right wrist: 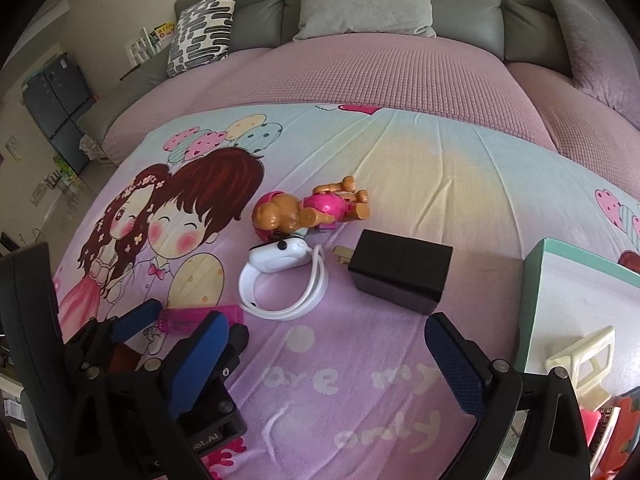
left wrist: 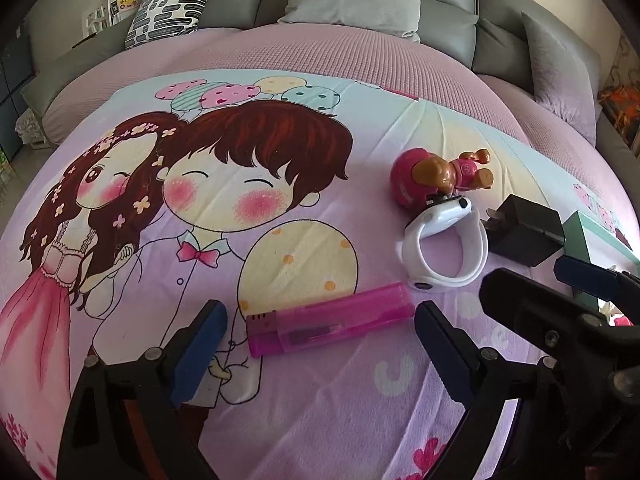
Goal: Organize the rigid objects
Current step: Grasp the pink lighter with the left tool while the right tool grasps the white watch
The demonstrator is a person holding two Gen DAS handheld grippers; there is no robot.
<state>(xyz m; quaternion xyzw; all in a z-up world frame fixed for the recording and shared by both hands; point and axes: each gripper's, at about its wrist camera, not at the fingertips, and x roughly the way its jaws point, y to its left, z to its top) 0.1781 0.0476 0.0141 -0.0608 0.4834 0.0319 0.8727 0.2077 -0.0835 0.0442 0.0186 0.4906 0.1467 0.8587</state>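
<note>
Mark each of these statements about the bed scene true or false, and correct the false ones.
1. The pink lighter lies on the printed bedsheet between the open fingers of the left gripper. True.
2. The right gripper is clamped on the black charger. False: it is open, and the charger lies free ahead of it.
3. The white watch sits between the toy dog and the lighter. True.
4. The charger stands inside the green box. False: it lies on the sheet beside the box.
</note>
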